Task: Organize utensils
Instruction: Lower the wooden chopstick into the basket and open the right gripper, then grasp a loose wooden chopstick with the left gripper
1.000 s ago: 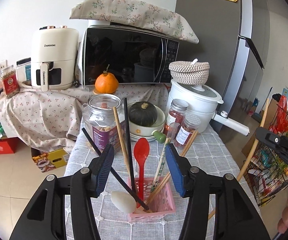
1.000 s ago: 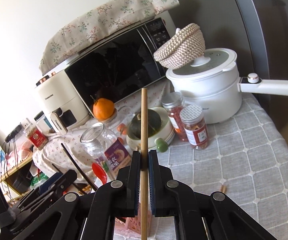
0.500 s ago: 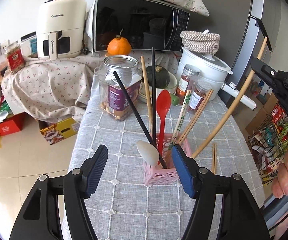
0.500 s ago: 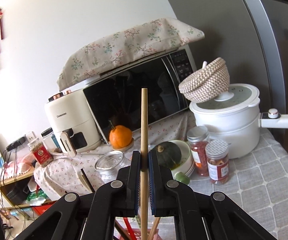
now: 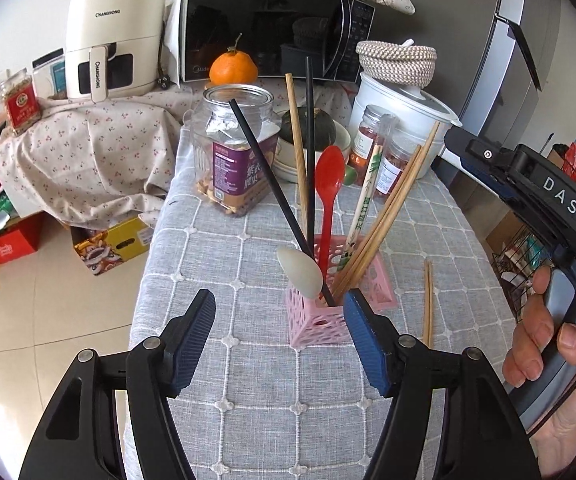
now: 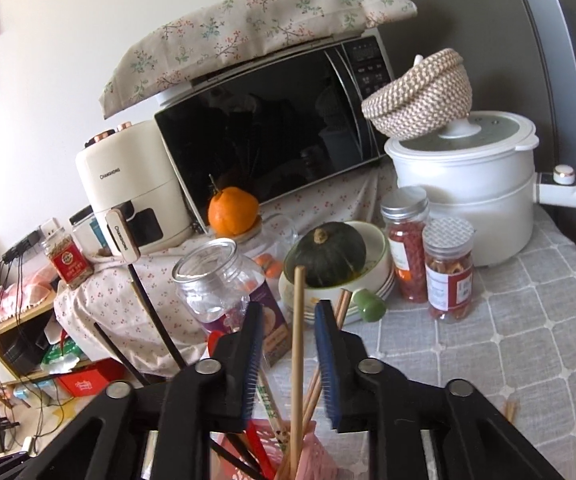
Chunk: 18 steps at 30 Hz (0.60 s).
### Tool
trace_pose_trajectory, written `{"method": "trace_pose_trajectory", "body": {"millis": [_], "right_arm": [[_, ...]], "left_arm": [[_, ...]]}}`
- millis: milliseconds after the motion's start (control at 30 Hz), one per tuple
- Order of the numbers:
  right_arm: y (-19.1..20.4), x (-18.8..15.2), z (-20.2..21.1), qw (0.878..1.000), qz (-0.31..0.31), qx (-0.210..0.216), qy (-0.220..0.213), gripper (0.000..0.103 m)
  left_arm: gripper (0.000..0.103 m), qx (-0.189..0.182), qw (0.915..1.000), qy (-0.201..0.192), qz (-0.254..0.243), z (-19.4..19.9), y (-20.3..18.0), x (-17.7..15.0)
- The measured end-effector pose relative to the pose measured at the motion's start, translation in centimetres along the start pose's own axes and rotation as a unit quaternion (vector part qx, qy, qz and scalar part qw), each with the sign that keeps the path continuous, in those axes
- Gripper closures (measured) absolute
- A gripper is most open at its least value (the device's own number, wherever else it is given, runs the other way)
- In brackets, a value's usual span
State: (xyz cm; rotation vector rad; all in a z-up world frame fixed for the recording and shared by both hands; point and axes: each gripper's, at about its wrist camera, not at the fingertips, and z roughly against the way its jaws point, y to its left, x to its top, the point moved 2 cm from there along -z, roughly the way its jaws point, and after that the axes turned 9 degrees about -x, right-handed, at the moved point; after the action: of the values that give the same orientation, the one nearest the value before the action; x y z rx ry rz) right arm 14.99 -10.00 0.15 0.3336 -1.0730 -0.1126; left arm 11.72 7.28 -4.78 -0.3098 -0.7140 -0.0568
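Your left hand-held gripper stands wide with nothing between its pads, hovering low over the grey checked cloth of the bench, its right pad just beside the near corner of the pink lattice holder. That holder is light, open-work plastic and looks easy to tip now it is top-heavy with long sticks, so brace it by the lower wall, not the rim. In it stand two black chopsticks, a white spoon, a red spoon and several wooden chopsticks leaning right. One wooden pair lies flat on the cloth just right of the holder, not yet put away. They are stiff, light and smooth, likely to roll or slip, so pinch them near the middle, both together if you can.

Your right hand-held gripper has just been opening; the wooden chopstick stands between the parted jaws over the holder, and the pads no longer press on it.

The cloth is soft and may drag. The back of the bench is crowded: a clear jar, a squash in a bowl, two spice jars and a white pot.
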Motion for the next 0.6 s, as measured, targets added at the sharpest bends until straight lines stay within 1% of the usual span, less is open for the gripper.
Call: {"method": "trace_pose_trajectory", "body": {"millis": [33,167,233,400,600], "right_arm": [[-0.3,0.1,0.2,1.000,-0.006,0.003,0.001,0.060],[-1.4,0.6,1.3,1.000,-0.018,0.008,0.013,0.053],[-2.0,0.7,1.9,1.000,-0.016,0.002,0.018,0.047],[-4.6,0.5,3.0,0.999,-0.008,-0.026,0.046,0.041],[-8.6,-0.8,4.1,0.992,-0.010,-0.067,0.106,0.037]], "left_arm": [[0.033,-0.003,1.0000,0.002,0.001,-0.1,-0.1,-0.1],[0.033,-0.011,0.9999,0.010,-0.004,-0.3,-0.8,-0.3],[0.033,-0.013,0.9998,0.015,-0.010,-0.5,-1.3,-0.6],[0.033,-0.025,0.9990,0.031,-0.021,-0.9,-2.6,-1.4],[0.032,-0.050,0.9958,0.069,-0.033,-2.4,-5.2,-2.9]]}}
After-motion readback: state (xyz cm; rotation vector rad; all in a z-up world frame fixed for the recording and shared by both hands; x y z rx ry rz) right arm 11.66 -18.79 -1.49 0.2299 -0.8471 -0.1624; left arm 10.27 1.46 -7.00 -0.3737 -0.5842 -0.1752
